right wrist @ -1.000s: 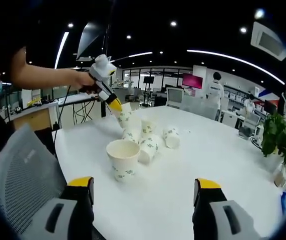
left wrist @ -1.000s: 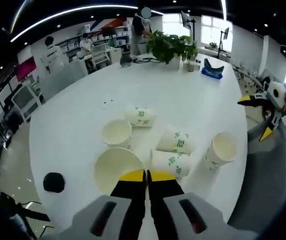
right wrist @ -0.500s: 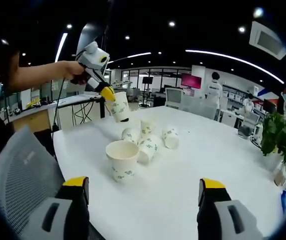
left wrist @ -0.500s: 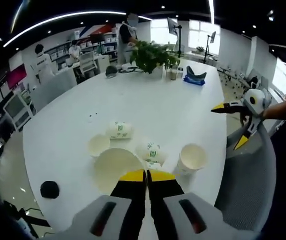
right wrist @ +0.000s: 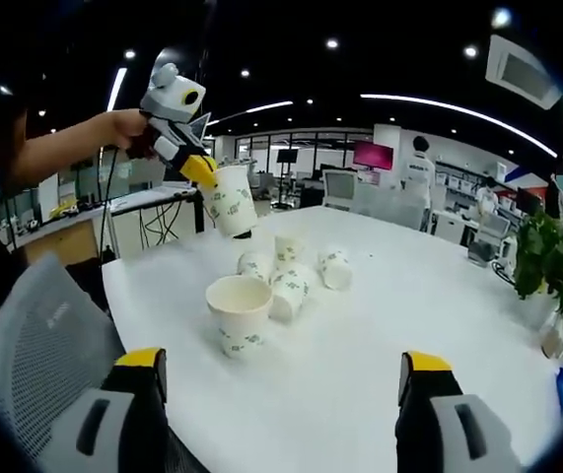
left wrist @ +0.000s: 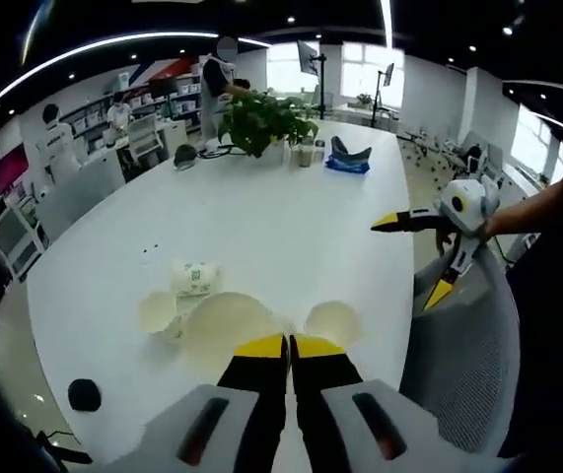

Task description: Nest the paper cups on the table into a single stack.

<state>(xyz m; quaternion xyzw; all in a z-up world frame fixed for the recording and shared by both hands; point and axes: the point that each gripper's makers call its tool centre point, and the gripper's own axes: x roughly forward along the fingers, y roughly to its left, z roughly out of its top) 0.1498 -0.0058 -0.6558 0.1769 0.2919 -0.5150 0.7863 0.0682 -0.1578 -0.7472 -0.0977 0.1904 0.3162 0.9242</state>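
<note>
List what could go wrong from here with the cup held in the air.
The left gripper pinches the lifted cup by its rim alone, so it could slip or crush. The upright cup is light and may tip if the lifted one comes down off-centre. The lying cups beside it could roll if bumped.

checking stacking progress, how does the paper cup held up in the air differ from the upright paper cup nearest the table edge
The white paper cup with green print is lifted off the white table, clamped at its rim by the left hand-held gripper; the upright white paper cup stands on the table, untouched. The lifted one tilts; the standing one sits level, mouth up. Both carry the same green print.
</note>
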